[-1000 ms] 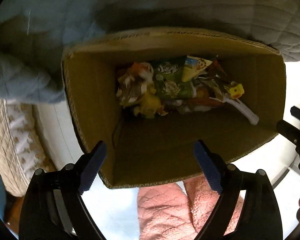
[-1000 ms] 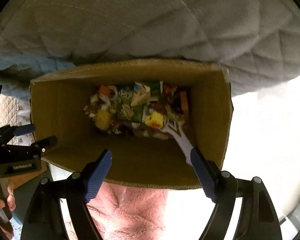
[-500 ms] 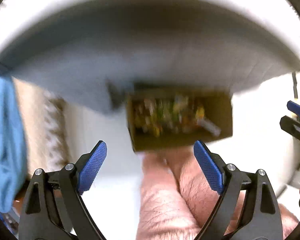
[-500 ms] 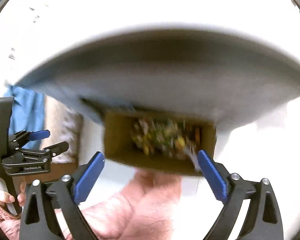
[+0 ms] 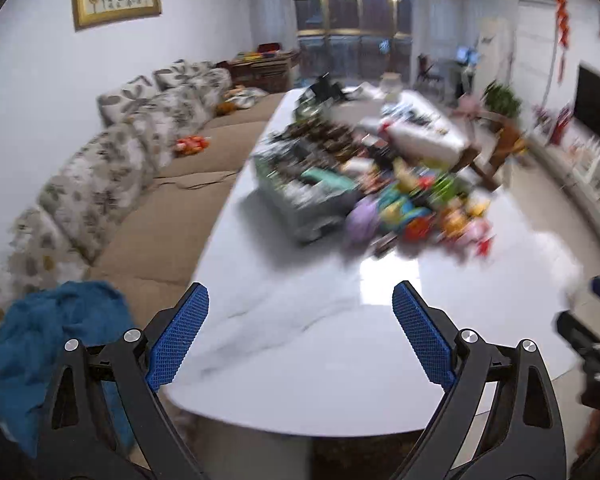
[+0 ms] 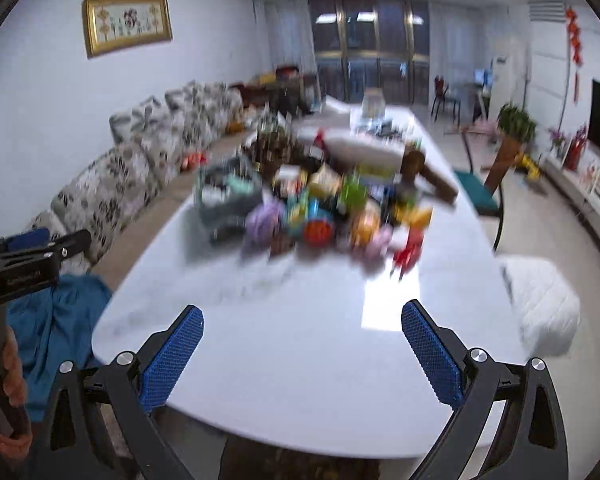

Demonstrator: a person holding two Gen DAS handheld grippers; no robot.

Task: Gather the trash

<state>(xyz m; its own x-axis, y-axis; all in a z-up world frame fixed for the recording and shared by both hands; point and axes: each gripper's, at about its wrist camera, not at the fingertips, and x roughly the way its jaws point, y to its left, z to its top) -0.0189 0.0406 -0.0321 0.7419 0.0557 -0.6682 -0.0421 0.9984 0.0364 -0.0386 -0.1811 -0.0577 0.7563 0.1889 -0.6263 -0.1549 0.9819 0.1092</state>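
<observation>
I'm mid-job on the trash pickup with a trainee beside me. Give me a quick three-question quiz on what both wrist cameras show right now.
1. True or false: the left tool is gripping a wrapper.
2. Where does the pile of colourful wrappers lie on the white table: A) at the near edge, B) around the middle, past both tools, C) on the floor?
3. What lies on the sofa at its near end, in the left wrist view?

Key
1. False: both it and the right tool are open and empty.
2. B.
3. A blue cloth.
</observation>
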